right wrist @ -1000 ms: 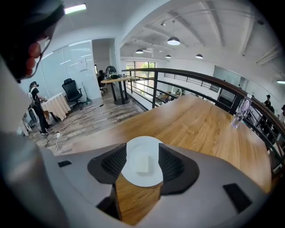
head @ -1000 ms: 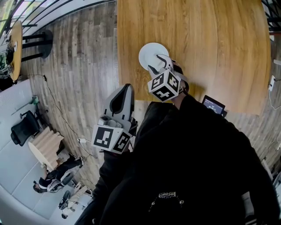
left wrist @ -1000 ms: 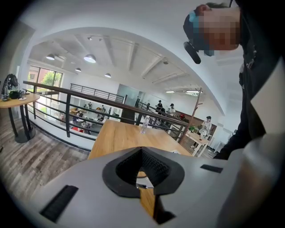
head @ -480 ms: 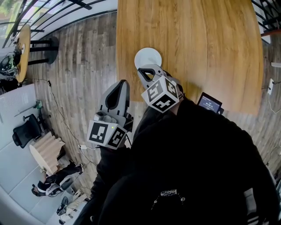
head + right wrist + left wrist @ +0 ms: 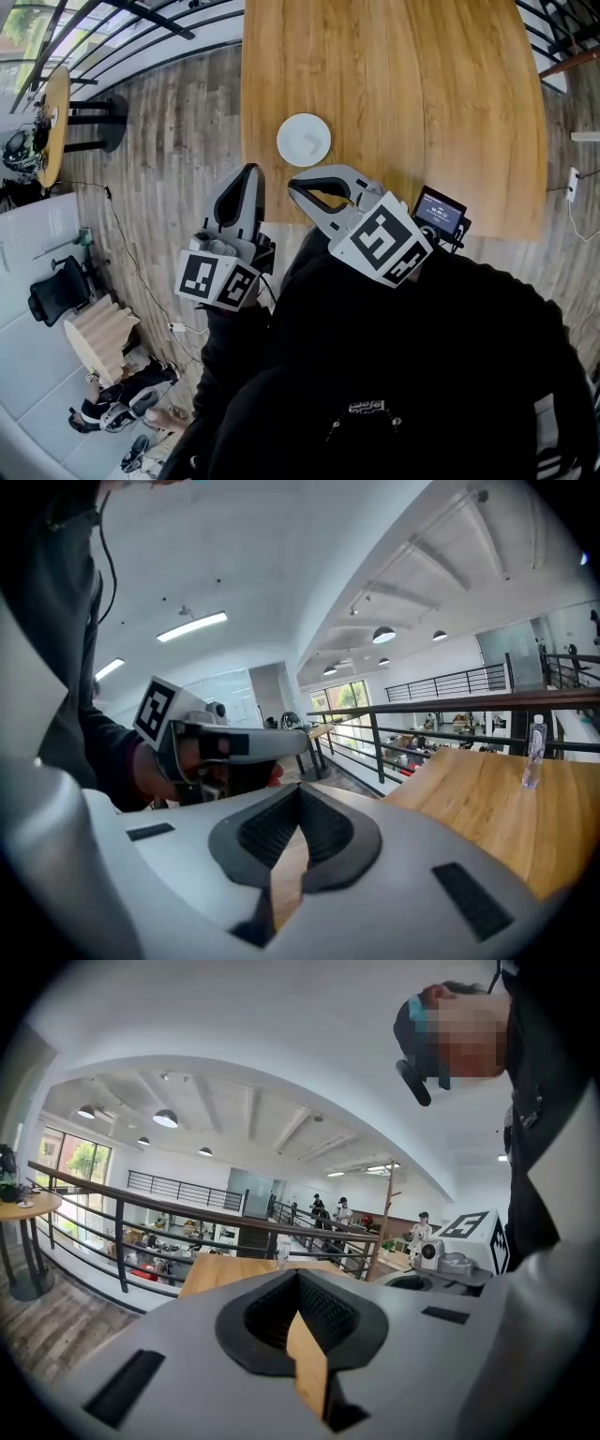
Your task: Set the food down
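Note:
A small white plate (image 5: 303,140) lies on the wooden table (image 5: 422,84) near its front left corner; whatever is on it is too faint to make out. My right gripper (image 5: 294,187) hangs raised just short of the table's near edge, below the plate and apart from it. Its jaws are shut with nothing between them, as the right gripper view (image 5: 300,791) also shows. My left gripper (image 5: 250,172) is held beside the table's left edge over the floor. It is shut and empty too, with its tips meeting (image 5: 298,1276).
A small device with a lit screen (image 5: 441,212) sits at the table's near edge on the right. A clear bottle (image 5: 533,752) stands at the table's far end. A dark railing (image 5: 450,710) runs behind it. A round side table (image 5: 47,98) stands far left.
The right gripper was open at the plate; it has lifted off and drawn back toward me, and its jaws are now shut. The plate stays on the table. The left gripper has risen a little.

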Demonstrator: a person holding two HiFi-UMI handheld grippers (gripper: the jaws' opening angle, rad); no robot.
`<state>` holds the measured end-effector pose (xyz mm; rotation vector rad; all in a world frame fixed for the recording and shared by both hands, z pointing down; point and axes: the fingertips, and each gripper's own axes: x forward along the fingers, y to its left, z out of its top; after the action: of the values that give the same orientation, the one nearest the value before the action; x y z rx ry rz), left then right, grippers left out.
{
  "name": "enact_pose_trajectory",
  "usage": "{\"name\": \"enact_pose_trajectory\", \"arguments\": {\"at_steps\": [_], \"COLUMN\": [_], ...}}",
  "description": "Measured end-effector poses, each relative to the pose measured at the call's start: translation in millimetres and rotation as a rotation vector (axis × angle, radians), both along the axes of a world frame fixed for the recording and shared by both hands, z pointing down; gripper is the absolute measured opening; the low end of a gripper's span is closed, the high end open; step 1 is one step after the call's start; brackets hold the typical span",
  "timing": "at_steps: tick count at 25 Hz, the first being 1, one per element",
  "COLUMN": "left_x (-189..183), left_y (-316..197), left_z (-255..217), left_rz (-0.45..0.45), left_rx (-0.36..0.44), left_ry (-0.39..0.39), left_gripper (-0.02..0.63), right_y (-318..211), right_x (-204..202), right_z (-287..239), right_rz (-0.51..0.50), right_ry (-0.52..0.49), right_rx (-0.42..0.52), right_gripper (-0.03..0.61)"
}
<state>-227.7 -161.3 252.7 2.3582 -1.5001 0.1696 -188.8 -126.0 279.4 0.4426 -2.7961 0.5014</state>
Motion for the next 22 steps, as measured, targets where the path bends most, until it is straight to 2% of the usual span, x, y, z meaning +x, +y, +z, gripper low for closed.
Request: {"name": "enact_pose_trajectory", "arguments": {"at_steps": [13, 22], "left_x": [25, 31], "left_y": [-14, -16], "left_z": [-24, -25], "left_rz": [0.053, 0.09], "left_rx": [0.092, 0.103], "left_ry": [0.02, 0.038], "left_gripper": [0.005, 0.005], "right_y": [-30, -35], "right_x": [22, 27], "right_z": [-54, -50], "right_rz": [0.093, 0.124], "right_ry": [-0.112, -0.117], "right_rx": [0.091, 0.107], "right_gripper": [0.018, 0.018]}}
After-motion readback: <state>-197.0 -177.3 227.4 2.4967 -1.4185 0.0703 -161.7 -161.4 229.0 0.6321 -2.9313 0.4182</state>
